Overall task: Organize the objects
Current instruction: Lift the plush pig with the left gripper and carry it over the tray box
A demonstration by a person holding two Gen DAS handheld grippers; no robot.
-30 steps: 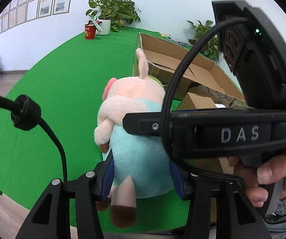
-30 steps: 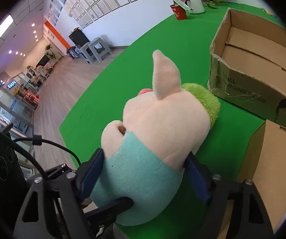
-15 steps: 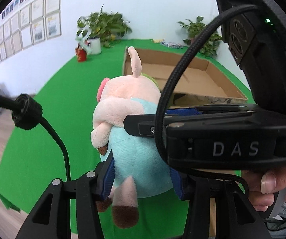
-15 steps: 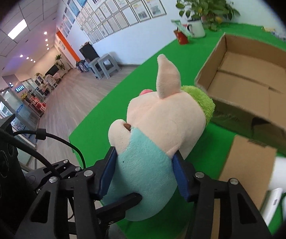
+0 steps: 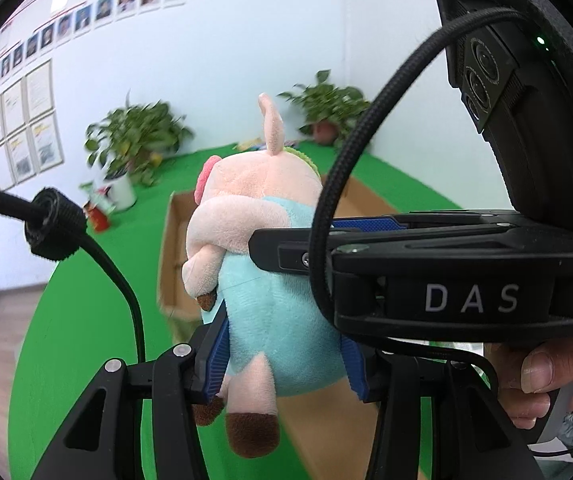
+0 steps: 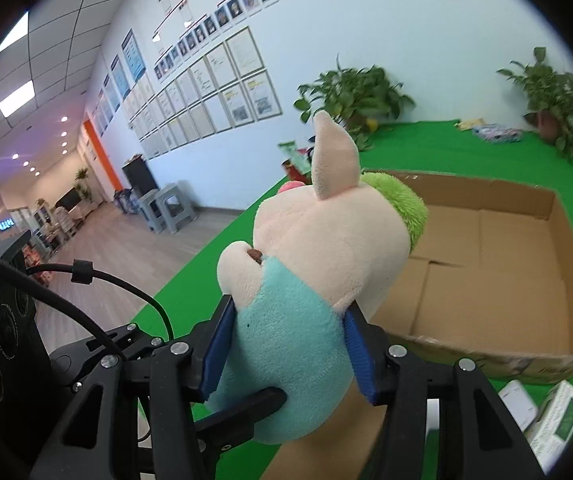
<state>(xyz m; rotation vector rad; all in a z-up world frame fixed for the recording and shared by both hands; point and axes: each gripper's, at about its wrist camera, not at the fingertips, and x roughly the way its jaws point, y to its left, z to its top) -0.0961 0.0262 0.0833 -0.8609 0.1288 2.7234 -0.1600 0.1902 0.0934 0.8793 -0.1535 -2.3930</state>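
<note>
A plush pig (image 5: 270,264) with a pink head, a teal body and a green tuft is held in the air by both grippers. My left gripper (image 5: 286,352) is shut on its teal body. My right gripper (image 6: 286,354) is shut on the same body, and its black frame crosses the left wrist view (image 5: 446,280). The pig (image 6: 326,260) hangs above the green table, just in front of a large open cardboard box (image 6: 506,264), which is empty inside. The box shows behind the pig in the left wrist view (image 5: 174,248).
A flat cardboard piece (image 5: 326,420) lies under the pig. Small white boxes (image 6: 542,412) lie on the green cloth (image 6: 426,140) at the lower right. Potted plants (image 6: 354,96) and a red cup (image 5: 98,216) stand at the table's far edge.
Both grippers have lifted the pig higher and tilted up, closer to the open box. The views now show more of the wall and the box's inside. The grip is unchanged.
</note>
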